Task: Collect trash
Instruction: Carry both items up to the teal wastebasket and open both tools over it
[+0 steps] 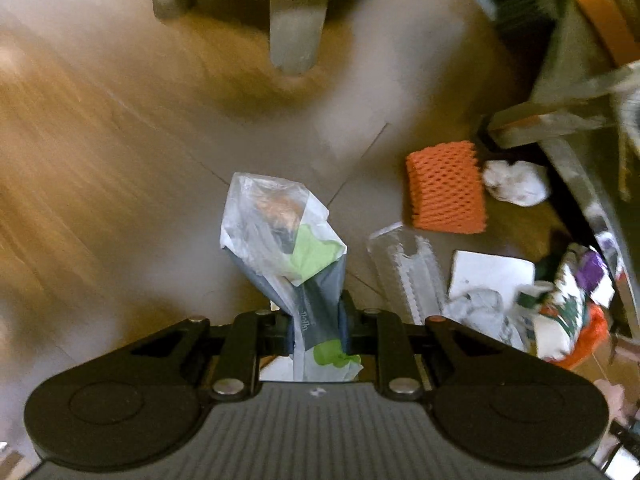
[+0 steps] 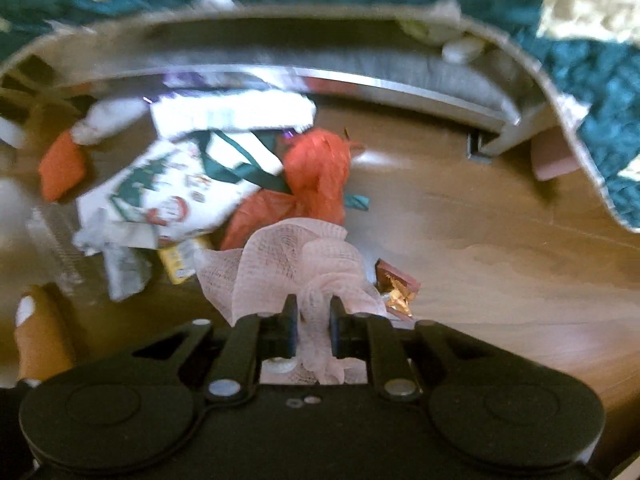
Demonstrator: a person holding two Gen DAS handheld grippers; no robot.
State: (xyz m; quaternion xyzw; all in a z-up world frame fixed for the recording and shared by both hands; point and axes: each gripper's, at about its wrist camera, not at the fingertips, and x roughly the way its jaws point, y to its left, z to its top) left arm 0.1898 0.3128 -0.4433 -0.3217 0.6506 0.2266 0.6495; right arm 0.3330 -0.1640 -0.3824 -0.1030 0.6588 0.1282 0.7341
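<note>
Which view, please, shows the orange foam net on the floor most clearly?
The left wrist view: the orange foam net lies unobstructed there, mesh visible. The right wrist view shows only a blurred orange patch at left, probably the same net.

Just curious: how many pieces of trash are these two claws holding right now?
2: a clear plastic bag clamped in the left gripper, and pale pink netting clamped in the right gripper. More litter lies on the floor.

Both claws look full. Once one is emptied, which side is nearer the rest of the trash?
Probably the right. Right claw, shut on pink mesh, hangs directly over the litter pile. Left claw, gripping a plastic bag, sees it off sideways.
</note>
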